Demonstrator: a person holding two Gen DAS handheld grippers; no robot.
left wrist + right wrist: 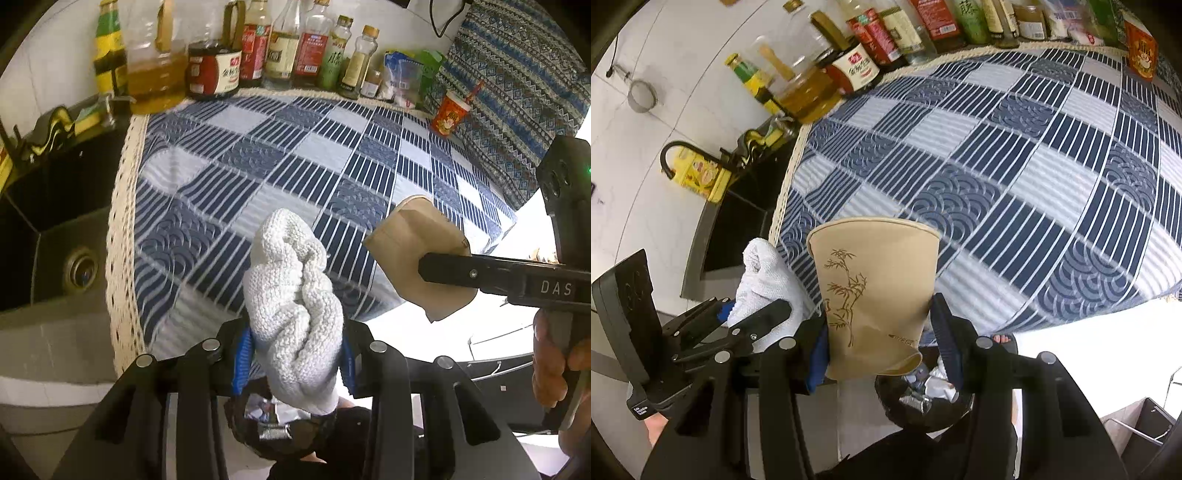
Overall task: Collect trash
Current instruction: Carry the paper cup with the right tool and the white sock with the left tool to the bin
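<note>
Nearest, below both tools, sits a dark bin lined with a black bag [923,402], already holding crumpled silvery scraps, and that is where both loads look bound. The left gripper [295,350] is clamped tight on a crumpled white knitted cloth [291,306], which bulges well above the blue pads and droops beneath them toward the bin mouth. The right gripper [882,332] is closed on a flattened tan paper cup with a bamboo drawing [875,295], pinched low on its body, rim upward, base bent over. Neither piece is over the table's middle; both hang at its near edge, just above the bin. The risks, as I judge them: the cloth is bulky and soft, so on release a fold could catch on a pad or drape over the bin rim instead of falling in; the creased cup is light and could tip sideways and miss, since the bin mouth is narrow against two loads arriving together. The tools sit close side by side, so opening both at once might knock one against the other. Farther out, the blue-and-white checked tablecloth [295,155] lies bare, giving free room, but its cream fringe borders a dark sink [55,236] to the left, and a row of sauce and oil bottles [258,48] crowds the far wall, with a red paper cup [450,114] at the corner.
</note>
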